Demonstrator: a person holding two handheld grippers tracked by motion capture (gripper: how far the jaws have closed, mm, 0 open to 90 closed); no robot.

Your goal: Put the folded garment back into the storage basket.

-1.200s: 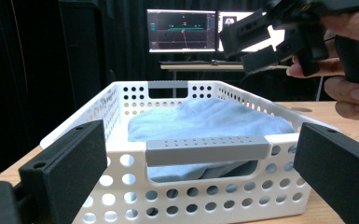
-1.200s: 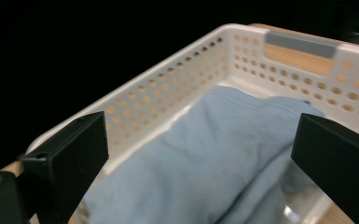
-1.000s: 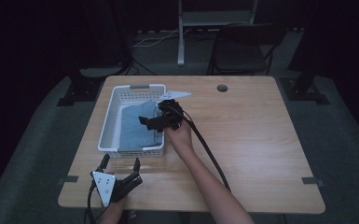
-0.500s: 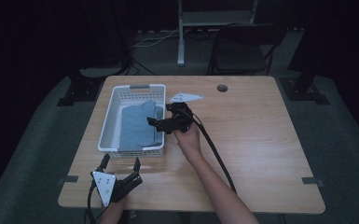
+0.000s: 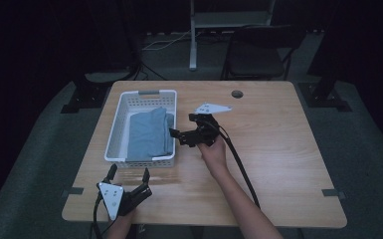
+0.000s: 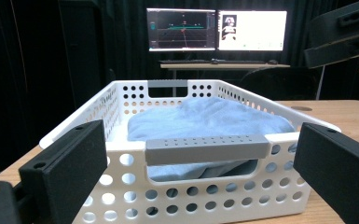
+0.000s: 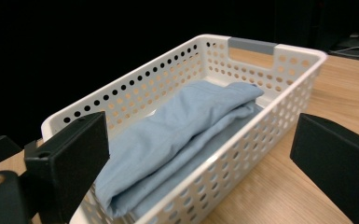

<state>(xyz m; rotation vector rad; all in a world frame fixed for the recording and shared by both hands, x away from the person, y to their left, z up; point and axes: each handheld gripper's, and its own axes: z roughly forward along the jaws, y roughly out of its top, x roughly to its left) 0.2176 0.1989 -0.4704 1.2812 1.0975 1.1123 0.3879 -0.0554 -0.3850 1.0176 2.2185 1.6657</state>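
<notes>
Your right gripper [image 5: 179, 135] is spread wide beside the basket [image 5: 113, 130]; careful, it could bump it and push the blue cloth [image 5: 149, 133].

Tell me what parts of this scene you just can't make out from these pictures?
- Cloth: its underside and lower layers, hidden by its own folds and the basket walls in all views.
- Monitors, left gripper view: the screen contents are too small to read.
- Basket's near end, right gripper view: covered by the right gripper.
- Left gripper, high view: the holding hand is cut off by the bottom edge.
</notes>
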